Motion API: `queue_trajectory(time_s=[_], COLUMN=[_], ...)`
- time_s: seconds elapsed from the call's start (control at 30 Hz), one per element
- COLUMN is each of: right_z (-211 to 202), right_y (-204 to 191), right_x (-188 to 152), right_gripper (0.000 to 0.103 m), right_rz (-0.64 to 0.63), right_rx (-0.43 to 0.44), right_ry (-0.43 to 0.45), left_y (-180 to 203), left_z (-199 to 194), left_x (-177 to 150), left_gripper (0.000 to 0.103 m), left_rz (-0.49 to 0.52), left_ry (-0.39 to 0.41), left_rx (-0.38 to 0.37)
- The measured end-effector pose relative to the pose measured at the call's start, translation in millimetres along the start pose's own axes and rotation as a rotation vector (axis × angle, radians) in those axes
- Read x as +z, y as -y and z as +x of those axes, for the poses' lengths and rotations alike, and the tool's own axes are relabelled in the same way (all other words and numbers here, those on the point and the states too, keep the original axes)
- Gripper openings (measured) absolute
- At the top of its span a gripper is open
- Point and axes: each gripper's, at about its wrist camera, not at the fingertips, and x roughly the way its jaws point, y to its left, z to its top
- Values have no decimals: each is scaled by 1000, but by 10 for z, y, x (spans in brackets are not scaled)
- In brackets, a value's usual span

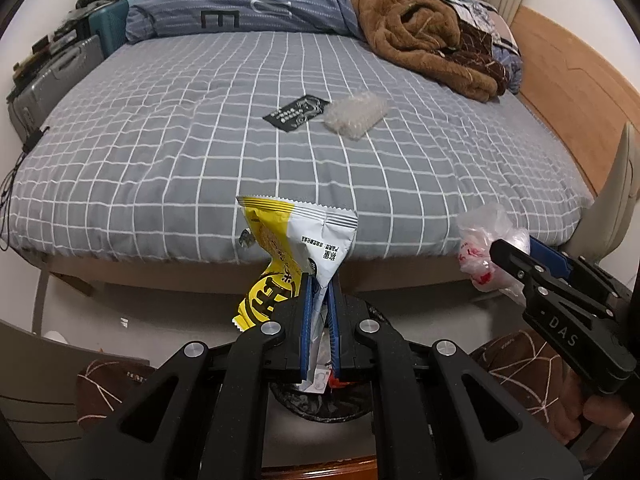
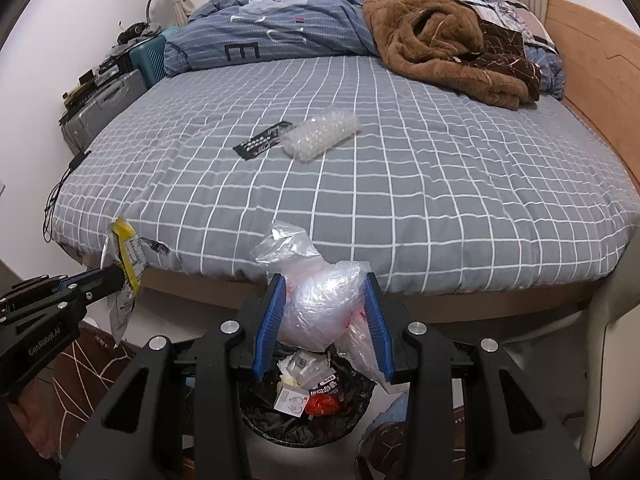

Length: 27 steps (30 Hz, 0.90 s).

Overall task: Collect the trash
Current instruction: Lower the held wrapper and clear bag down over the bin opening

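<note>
Ahead of me spreads a bed under a grey sheet checked with white lines (image 2: 400, 168), a blue striped duvet (image 2: 272, 46) and a brown fleece blanket (image 2: 436, 36) bunched at its far end. Near its middle lie a flat black sachet with white print (image 2: 262, 141) and, just beside it, a clear bubble-wrap bundle (image 2: 320, 136), both well apart from my fingers. Grey and teal suitcases (image 1: 56, 80) stand along the far left side of the bed. My left gripper (image 1: 320, 304) is clamped on the twisted neck of a yellow-and-white foil snack wrapper (image 1: 296, 236). My right gripper (image 2: 326, 312) squeezes a crumpled clear plastic bag with red print (image 2: 320, 308) between its blue pads. Directly below both, a round bin lined with black plastic (image 2: 344, 412) holds scraps of packaging.
</note>
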Motion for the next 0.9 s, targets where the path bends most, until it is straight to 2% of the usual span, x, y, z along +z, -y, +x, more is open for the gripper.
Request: queue_trajectory(time_s=[0.2, 0.57, 0.9], right_z=[92, 303, 689], right_y=[-90, -147, -157], right_x=[-108, -297, -505], right_gripper=[38, 38, 38], right_rz=[0, -1, 7], right_rx=[14, 25, 35], right_ry=[-26, -77, -153], left_y=[-15, -137, -277], left_z=[125, 369, 715], left_x=[-136, -375, -585], left_gripper=[7, 7, 7], left_rz=[3, -26, -65], left_ry=[-22, -53, -93], left_rx=[10, -17, -15])
